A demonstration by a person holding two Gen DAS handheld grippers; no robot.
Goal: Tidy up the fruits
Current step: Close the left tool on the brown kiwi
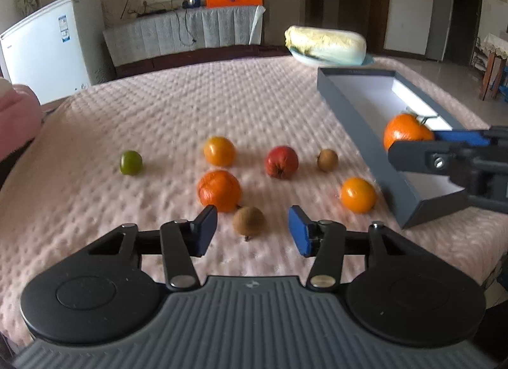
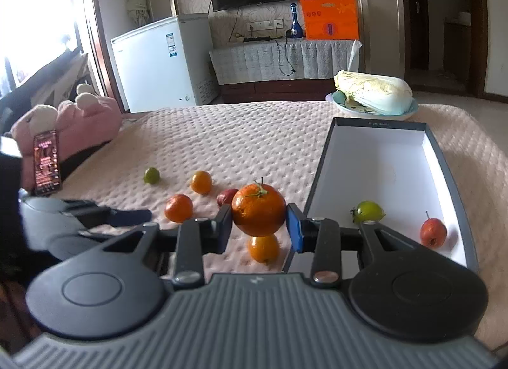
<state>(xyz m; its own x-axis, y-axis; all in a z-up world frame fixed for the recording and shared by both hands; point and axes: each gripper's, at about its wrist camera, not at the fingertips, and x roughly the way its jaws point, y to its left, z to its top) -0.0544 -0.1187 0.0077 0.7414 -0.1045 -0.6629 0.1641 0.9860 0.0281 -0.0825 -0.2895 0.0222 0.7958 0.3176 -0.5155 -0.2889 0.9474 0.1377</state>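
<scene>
My right gripper [image 2: 258, 231] is shut on a large orange with a stem [image 2: 258, 212], held above the bed just left of the grey box [image 2: 439, 153]; the orange also shows in the left wrist view [image 1: 406, 129]. The box holds a green fruit [image 2: 368, 211] and a small red fruit [image 2: 433, 232]. My left gripper [image 1: 252, 229] is open and empty, low over the bed, with a brown kiwi-like fruit [image 1: 248, 221] between its fingertips. Ahead lie a wrinkled orange [image 1: 219, 190], two smooth oranges [image 1: 219, 150] [image 1: 358, 195], a red apple [image 1: 282, 162], a small brown fruit [image 1: 327, 160] and a green fruit [image 1: 130, 162].
The fruits lie on a pink textured bedspread [image 1: 158, 108]. A napa cabbage [image 1: 327, 44] on a plate sits at the far edge behind the box. A pink plush toy [image 2: 85, 115] and a phone [image 2: 47, 162] are at the left. A white fridge [image 2: 158, 64] stands beyond.
</scene>
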